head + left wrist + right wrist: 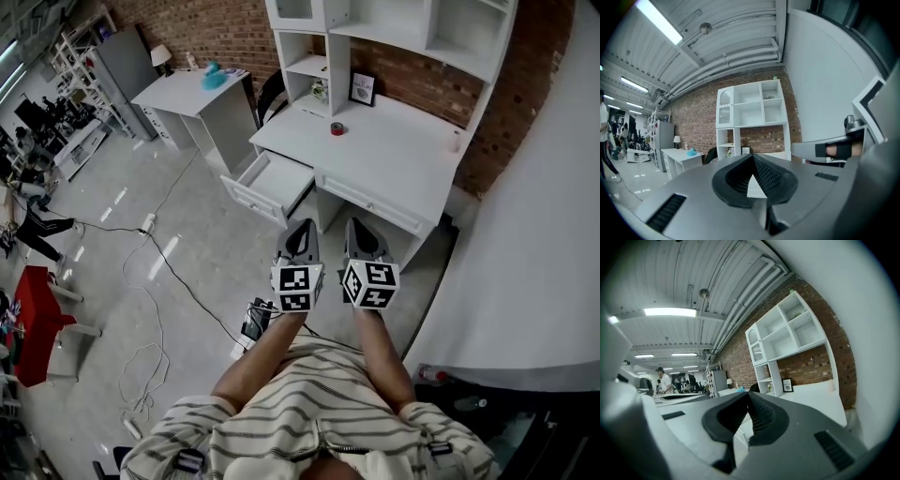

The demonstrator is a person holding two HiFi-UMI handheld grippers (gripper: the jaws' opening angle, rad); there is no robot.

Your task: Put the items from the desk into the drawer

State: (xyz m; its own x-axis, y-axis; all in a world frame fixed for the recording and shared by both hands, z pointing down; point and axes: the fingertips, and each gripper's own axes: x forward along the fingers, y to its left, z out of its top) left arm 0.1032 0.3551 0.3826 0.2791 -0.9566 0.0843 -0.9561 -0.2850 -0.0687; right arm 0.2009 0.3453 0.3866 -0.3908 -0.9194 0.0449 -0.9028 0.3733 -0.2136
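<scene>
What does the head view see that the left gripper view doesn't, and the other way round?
Only the head view shows the open drawer, the red roll on the desk and the person's striped shirt. Only the left gripper view shows the ceiling lights and pipes. Both show the white shelves, the brick wall and the side table with a teal thing on it.

The roll [337, 128] lies on the tabletop [403, 155], in front of the framed picture [363, 89], which stands under the shelf unit [394, 33]. The open drawer [267, 185] projects below the tabletop's left end. Left tool [302, 225] and right tool [361, 225] are side by side, short of the tabletop.
</scene>
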